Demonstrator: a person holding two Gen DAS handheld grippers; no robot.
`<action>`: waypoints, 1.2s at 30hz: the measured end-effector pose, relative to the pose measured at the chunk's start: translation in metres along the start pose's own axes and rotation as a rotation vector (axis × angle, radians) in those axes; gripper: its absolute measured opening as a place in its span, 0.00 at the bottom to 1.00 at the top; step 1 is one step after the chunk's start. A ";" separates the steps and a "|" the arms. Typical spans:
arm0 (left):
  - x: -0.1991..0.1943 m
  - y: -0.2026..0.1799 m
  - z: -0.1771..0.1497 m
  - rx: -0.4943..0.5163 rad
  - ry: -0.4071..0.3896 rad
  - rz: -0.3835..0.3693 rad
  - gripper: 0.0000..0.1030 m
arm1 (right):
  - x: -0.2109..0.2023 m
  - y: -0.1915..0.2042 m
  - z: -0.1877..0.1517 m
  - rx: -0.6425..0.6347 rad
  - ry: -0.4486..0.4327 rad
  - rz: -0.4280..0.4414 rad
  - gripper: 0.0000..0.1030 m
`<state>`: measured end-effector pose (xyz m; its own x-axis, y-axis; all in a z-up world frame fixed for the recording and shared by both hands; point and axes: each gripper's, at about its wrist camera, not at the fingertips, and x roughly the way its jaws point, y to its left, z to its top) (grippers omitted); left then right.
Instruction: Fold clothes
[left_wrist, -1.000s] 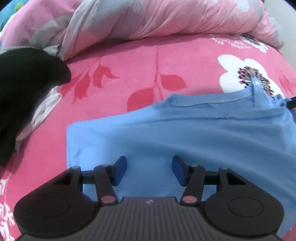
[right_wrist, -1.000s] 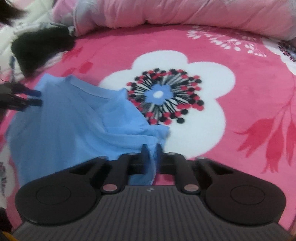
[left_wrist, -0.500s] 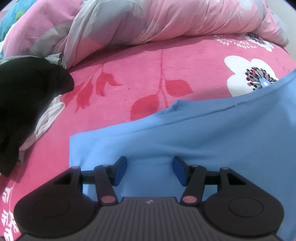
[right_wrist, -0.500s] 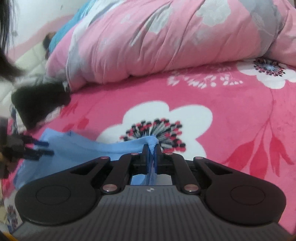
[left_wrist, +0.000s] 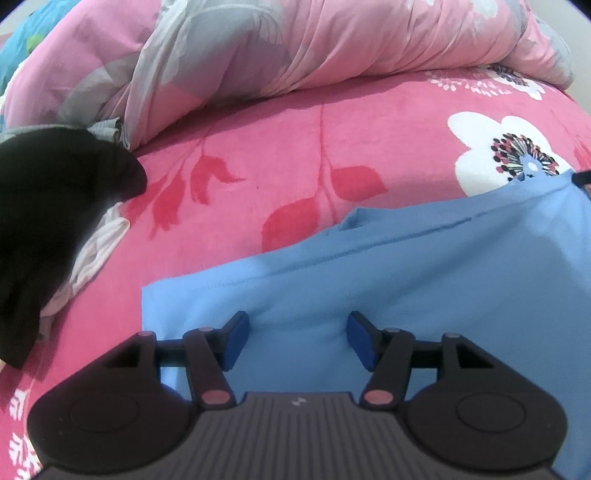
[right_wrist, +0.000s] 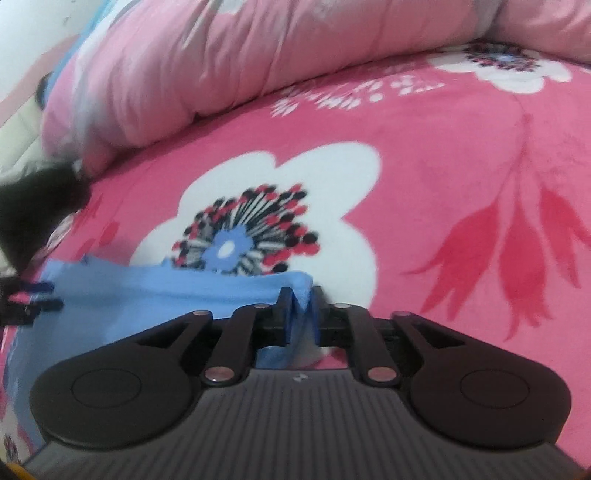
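Observation:
A light blue garment (left_wrist: 406, 280) lies spread on the pink flowered bed cover (left_wrist: 280, 147). My left gripper (left_wrist: 297, 332) hovers over its near left part, the jaws apart and opening, with nothing pinched between the blue pads. In the right wrist view my right gripper (right_wrist: 302, 306) is at the garment's (right_wrist: 147, 291) right corner. Its jaws are opening and the corner sits loosely in the gap between them. The left gripper's fingertips (right_wrist: 40, 295) show at that view's left edge. The right gripper's tip (left_wrist: 581, 181) shows at the far right of the left wrist view.
A black garment (left_wrist: 48, 206) lies in a heap at the left on a white cloth (left_wrist: 96, 251). A bunched pink and grey quilt (left_wrist: 295, 55) runs along the back of the bed. Bare bed cover (right_wrist: 461, 166) stretches beyond and right of the blue garment.
The right gripper came down towards the bed with the blue corner, and its jaws parted from fully shut. The garment's raised right side sank. The left gripper stayed in place.

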<state>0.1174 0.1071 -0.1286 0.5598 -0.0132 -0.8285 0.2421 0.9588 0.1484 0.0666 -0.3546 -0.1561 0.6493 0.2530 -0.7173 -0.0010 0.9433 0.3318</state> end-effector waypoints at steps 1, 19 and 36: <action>-0.001 0.001 0.001 0.004 -0.008 0.006 0.59 | -0.009 0.004 0.003 0.001 -0.029 -0.033 0.26; -0.026 0.035 -0.033 -0.207 0.025 0.062 0.59 | 0.121 0.238 -0.004 -0.434 0.146 0.219 0.03; -0.098 0.069 -0.129 -0.248 0.163 -0.040 0.65 | 0.140 0.291 0.009 -0.347 0.085 0.257 0.07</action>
<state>-0.0233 0.2112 -0.1073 0.4138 -0.0262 -0.9100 0.0493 0.9988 -0.0063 0.1640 -0.0462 -0.1547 0.5295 0.4916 -0.6914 -0.4191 0.8602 0.2907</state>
